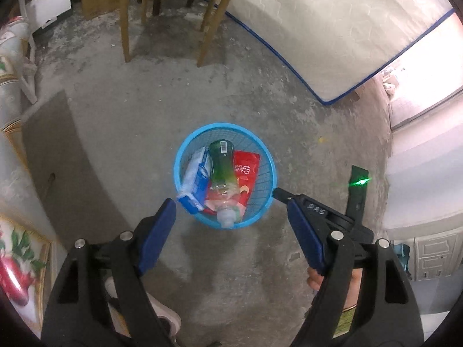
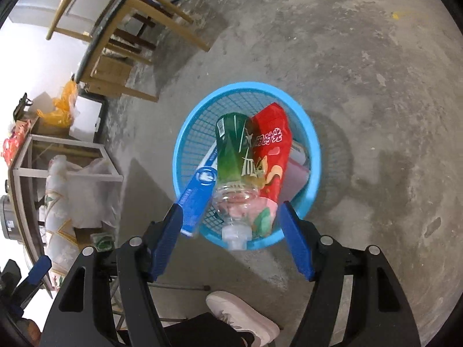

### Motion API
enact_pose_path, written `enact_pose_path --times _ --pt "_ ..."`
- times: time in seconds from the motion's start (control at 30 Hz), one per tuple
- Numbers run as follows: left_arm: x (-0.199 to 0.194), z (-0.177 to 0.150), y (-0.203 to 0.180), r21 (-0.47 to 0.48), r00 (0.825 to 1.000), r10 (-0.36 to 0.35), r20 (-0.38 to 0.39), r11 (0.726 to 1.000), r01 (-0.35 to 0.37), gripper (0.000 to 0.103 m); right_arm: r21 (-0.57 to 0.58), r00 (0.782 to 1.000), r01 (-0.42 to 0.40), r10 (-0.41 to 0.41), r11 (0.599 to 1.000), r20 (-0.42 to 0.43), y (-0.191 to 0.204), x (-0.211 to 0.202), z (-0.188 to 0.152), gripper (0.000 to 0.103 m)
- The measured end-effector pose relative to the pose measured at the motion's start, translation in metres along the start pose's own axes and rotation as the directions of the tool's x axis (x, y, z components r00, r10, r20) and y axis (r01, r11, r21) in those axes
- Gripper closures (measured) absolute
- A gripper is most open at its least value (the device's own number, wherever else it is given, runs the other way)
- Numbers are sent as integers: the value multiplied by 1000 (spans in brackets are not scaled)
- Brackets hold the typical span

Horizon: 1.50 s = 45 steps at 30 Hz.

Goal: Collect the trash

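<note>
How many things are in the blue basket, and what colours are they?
Green-label clear bottle: 1
Red snack bag: 1
Blue-and-white packet: 1
Pale pink or white flat thing, mostly hidden: 1
Total in the blue basket: 4 that show

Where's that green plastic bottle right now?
The green bottle lies in the blue basket on the concrete floor, cap toward the camera, between a blue packet and a red snack bag.
</note>
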<state>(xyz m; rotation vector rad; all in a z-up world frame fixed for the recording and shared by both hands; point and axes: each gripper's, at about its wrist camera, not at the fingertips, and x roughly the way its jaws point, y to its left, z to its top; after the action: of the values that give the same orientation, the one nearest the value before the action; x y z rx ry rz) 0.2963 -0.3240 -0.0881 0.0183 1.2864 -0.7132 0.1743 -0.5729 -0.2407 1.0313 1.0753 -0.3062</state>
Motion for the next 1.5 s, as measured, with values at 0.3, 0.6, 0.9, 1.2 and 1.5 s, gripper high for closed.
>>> enact_pose_path --times 0.3,0.6,0.9,1.2,1.5 --pt "-98 -58 -2 74 981 12 196 997 -27 19 -311 988 8 41 950 150 60 -105 -76 34" --pt "-200 -169 16 1 910 141 389 988 -153 9 -613 936 95 139 784 323 138 -187 -206 7" --pt "-236 -260 54 -288 828 386 407 914 -285 9 -724 899 174 193 667 394 186 -212 -300 6" --pt "-234 -289 64 -384 742 577 341 806 -451 9 -771 857 349 152 533 493 210 -207 -364 6" --pt "-211 -295 61 -365 776 573 263 804 -470 9 -751 890 366 31 550 456 196 -193 -361 6"
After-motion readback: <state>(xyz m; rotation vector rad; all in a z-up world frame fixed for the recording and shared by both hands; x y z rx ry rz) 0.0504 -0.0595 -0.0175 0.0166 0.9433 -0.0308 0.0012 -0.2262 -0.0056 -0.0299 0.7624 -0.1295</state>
